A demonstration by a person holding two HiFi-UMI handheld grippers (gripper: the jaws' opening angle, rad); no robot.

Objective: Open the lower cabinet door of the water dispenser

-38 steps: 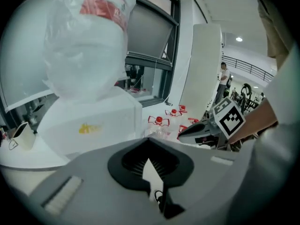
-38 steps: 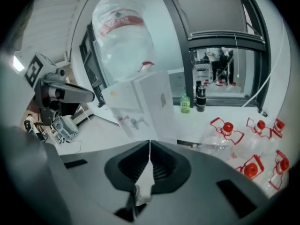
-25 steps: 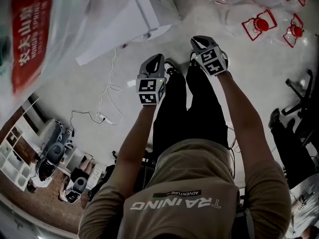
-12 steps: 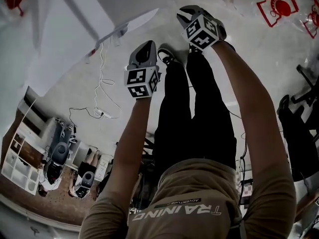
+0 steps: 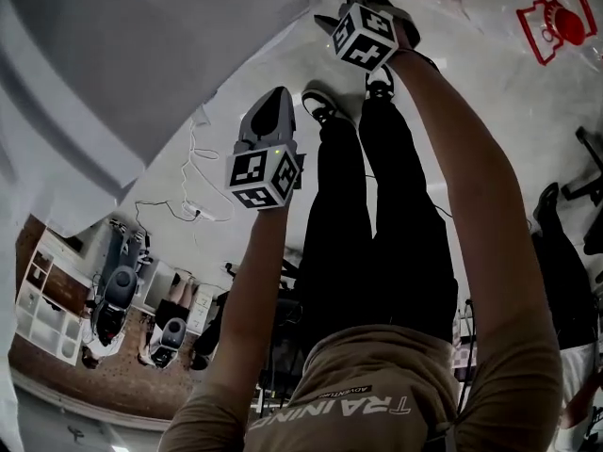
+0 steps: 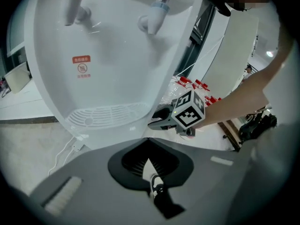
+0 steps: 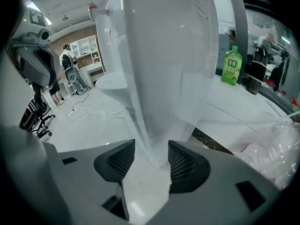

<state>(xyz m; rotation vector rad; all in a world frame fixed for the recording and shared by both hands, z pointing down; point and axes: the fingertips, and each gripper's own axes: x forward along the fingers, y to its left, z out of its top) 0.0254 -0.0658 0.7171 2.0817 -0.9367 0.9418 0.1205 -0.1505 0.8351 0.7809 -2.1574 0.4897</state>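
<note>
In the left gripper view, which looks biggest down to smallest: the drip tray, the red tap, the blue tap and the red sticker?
1. drip tray
2. red tap and blue tap: they look about alike, so they are not ranked
3. red sticker

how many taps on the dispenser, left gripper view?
2. One red-collared tap at the upper left of the water dispenser front, one blue-collared tap to its right, both above the drip tray. The frame crops their tops.
</note>
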